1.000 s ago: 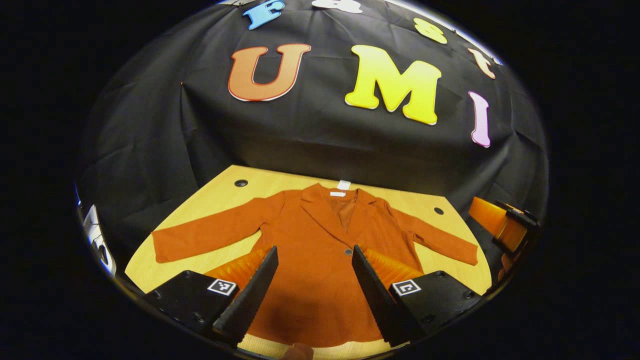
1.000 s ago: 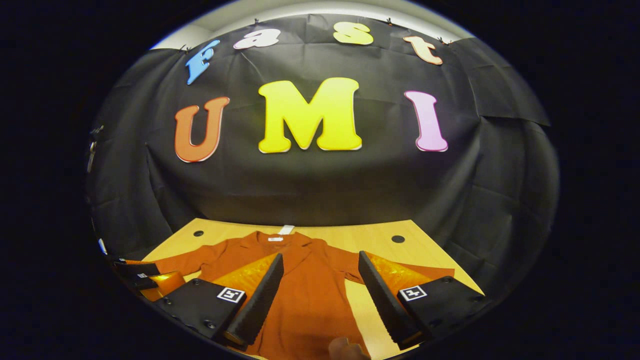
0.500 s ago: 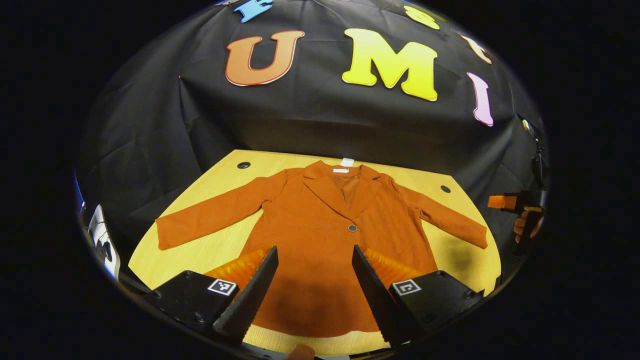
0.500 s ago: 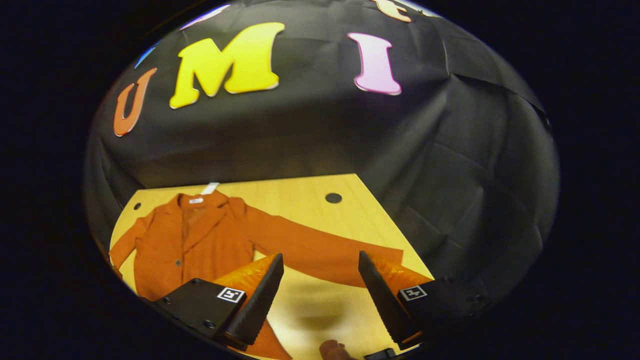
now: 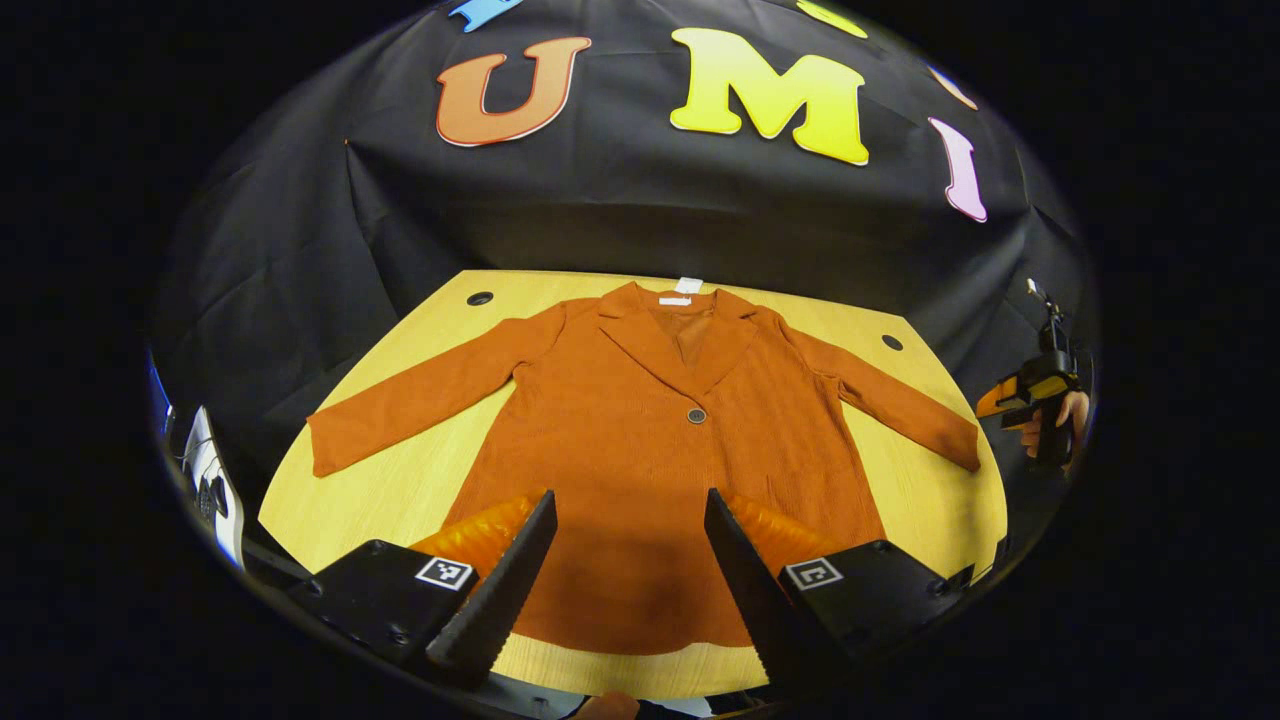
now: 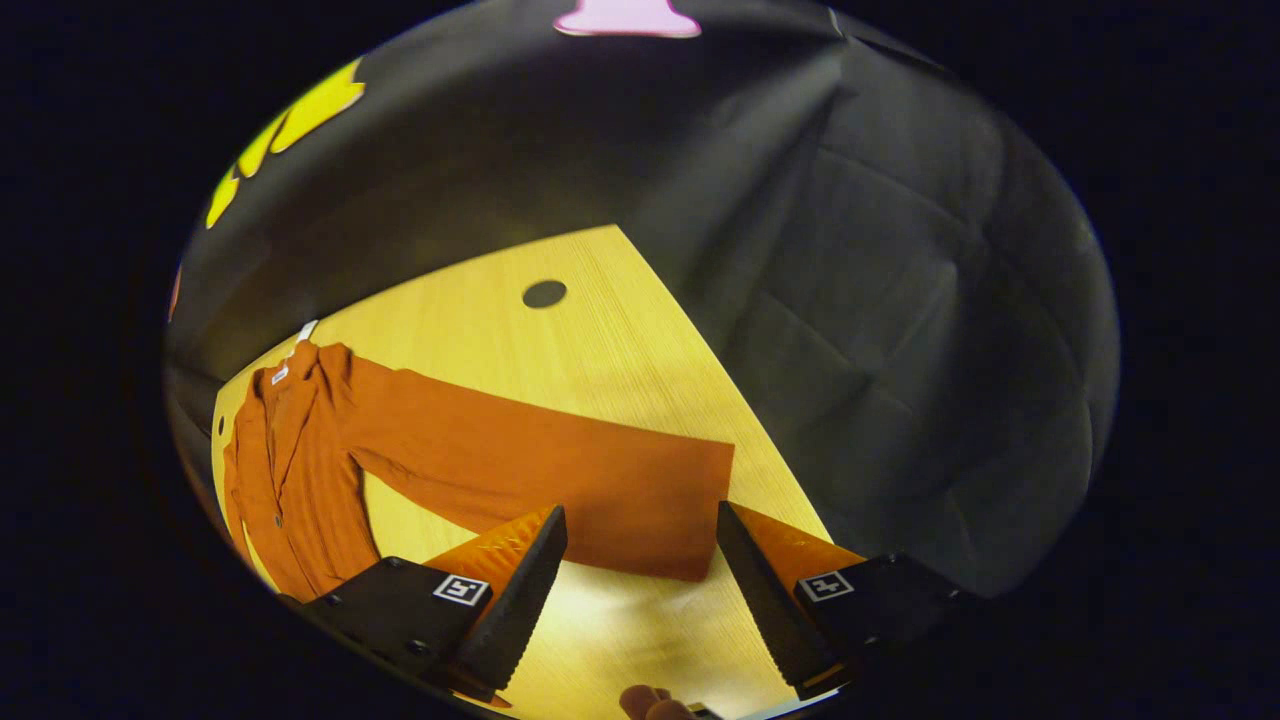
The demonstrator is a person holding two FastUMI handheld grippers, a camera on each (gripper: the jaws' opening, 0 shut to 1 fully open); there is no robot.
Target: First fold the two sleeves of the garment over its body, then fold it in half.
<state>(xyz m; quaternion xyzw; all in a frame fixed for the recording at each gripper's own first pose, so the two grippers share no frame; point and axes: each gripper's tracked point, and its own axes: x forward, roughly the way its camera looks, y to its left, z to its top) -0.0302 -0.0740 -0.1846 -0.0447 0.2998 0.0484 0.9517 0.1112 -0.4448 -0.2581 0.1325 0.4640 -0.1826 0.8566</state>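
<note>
Right gripper (image 6: 640, 590) swung over sleeve cuff (image 6: 665, 510), fingers apart

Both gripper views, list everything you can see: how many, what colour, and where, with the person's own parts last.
jacket: one, rust orange, flat on the table, front up, collar toward the wall.
sleeves: two, rust orange, both spread out to the sides, neither folded.
button: one, dark, mid-front of the jacket.
neck label: one, white, at the collar.
table: one, light wood, under the jacket.
table holes: two, dark, far corners.
left tongs: one pair, open, above the jacket's hem.
right tongs: one pair, open, just short of the right sleeve's cuff.
hand: one, at the table's right edge, holding the right tongs.
</note>
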